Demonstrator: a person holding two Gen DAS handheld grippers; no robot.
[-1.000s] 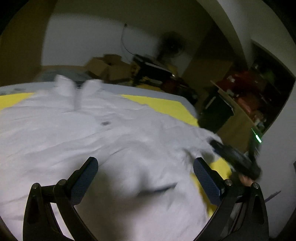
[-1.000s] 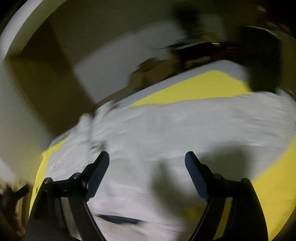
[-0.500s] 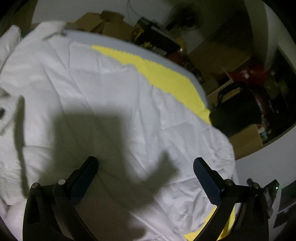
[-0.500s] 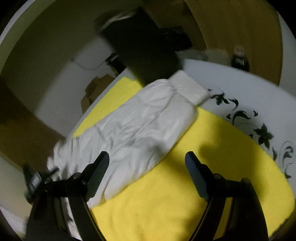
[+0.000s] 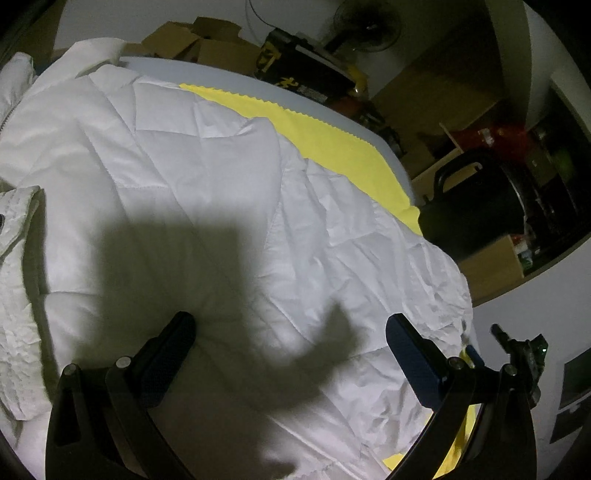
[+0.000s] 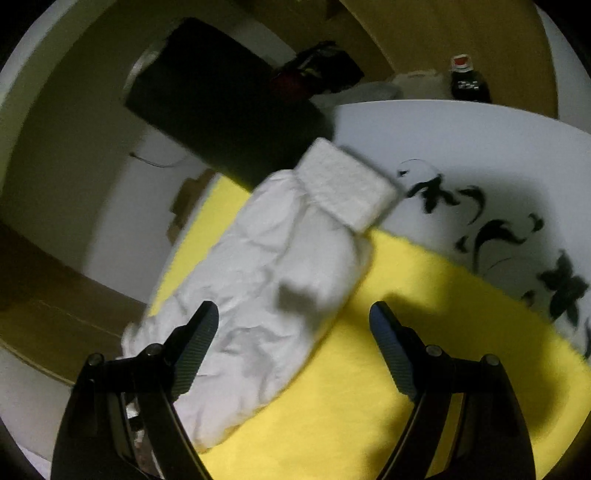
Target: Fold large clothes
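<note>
A white quilted jacket (image 5: 207, 177) lies spread over a yellow cloth (image 5: 332, 136) on the table. In the left wrist view my left gripper (image 5: 290, 328) hovers open just above the jacket's body, nothing between its fingers, its shadow falling on the fabric. In the right wrist view one sleeve (image 6: 273, 280) stretches out over the yellow cloth (image 6: 424, 350), its ribbed cuff (image 6: 347, 184) at the far end. My right gripper (image 6: 293, 317) stands open over the sleeve's lower half, with the left finger above the fabric and the right finger above bare cloth.
The white table top with black floral print (image 6: 498, 229) shows past the cloth. A dark bottle (image 6: 467, 83) stands at the far edge. A black chair back (image 6: 221, 110) sits behind the cuff. Cardboard boxes (image 5: 207, 40), a fan (image 5: 365, 22) and a black bag (image 5: 476, 206) crowd the surroundings.
Both grippers swung down and sideways from the jacket's middle: the left now looks at the jacket's side panel, the right at the outstretched sleeve. Both stayed open. The jacket has not shifted.
</note>
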